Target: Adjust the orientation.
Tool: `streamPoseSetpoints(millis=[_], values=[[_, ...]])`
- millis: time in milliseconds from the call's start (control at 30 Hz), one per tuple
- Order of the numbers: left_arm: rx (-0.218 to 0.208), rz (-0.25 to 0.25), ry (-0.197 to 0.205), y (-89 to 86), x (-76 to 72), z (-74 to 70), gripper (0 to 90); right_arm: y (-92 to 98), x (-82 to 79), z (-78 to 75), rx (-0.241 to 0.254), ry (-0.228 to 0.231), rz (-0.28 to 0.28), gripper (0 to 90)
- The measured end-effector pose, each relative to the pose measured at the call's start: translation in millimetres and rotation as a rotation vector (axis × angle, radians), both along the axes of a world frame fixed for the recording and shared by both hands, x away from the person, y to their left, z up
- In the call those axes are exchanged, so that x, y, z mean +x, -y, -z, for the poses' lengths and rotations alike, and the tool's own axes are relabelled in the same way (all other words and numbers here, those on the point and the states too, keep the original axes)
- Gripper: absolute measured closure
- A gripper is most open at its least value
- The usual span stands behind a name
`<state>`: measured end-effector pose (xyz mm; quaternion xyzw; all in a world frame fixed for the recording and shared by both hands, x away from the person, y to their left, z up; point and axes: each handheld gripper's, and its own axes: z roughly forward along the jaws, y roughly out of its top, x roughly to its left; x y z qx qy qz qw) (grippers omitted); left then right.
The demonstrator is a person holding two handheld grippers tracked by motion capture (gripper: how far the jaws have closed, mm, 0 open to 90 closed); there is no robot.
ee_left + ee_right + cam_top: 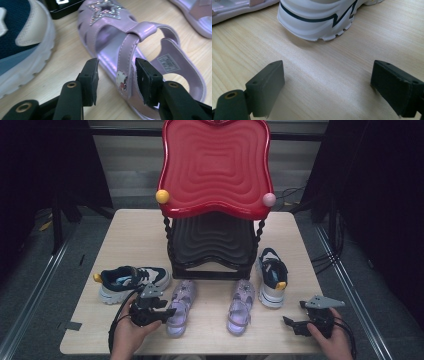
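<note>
Your left gripper (116, 75) sits at the left sandal (130, 50), near the counter's (210, 340) front edge, left of centre. Its jaws stand either side of the sandal's ankle strap, and a gap shows between each pad and the strap, so it is open with nothing gripped. The sandal lies flat on the counter, just right of the left sneaker (131, 281) and in front of the red and black rack (215, 170). The right sandal (241, 306) lies near it, toward the centre. Your right gripper (327, 85) rests by the front right corner, jaws wide apart over bare counter, empty. The right sneaker (319, 17) lies just beyond it, by the right edge.
</note>
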<state>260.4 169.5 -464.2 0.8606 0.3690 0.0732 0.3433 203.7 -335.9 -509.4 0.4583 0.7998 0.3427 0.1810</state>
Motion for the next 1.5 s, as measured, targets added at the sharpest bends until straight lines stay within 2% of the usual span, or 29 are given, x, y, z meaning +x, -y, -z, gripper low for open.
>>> streamPoseSetpoints(millis=[100,367,500,633,800,967,1000,1167,1267,1500], values=[[0.003,-0.028,0.006,-5.9,1.4,-0.3,54.9,0.0,0.0,0.0,0.000,0.000,0.000,11.1],[-0.006,-0.055,0.009,-12.1,3.4,-1.0,54.9,0.0,0.0,0.0,0.000,0.000,0.000,11.1],[-0.039,-0.073,0.007,-10.3,5.0,-0.9,54.9,0.0,0.0,0.0,0.000,0.000,0.000,11.1],[-0.065,-0.060,0.014,-8.4,5.5,-0.3,56.3,0.1,0.1,0.0,0.000,0.001,-0.001,11.1],[-0.078,-0.071,0.017,-10.1,8.5,2.4,56.8,0.0,0.0,0.0,0.000,0.000,0.000,11.1],[-0.075,-0.072,0.020,-11.2,8.4,2.5,56.7,0.0,0.0,0.0,0.000,0.000,0.000,11.1],[-0.087,-0.072,0.014,-11.2,8.4,2.6,56.8,0.0,0.0,0.0,0.000,0.000,0.000,11.1],[-0.085,-0.090,-0.003,-9.9,8.1,2.2,54.1,0.0,0.0,0.0,0.000,0.000,0.000,11.1],[-0.068,-0.082,0.002,-9.0,8.1,3.1,55.6,0.0,0.0,0.0,0.000,0.000,0.000,11.1],[-0.086,-0.077,0.005,-8.4,8.8,2.3,59.8,0.0,0.1,0.0,0.000,0.001,-0.001,11.1]])
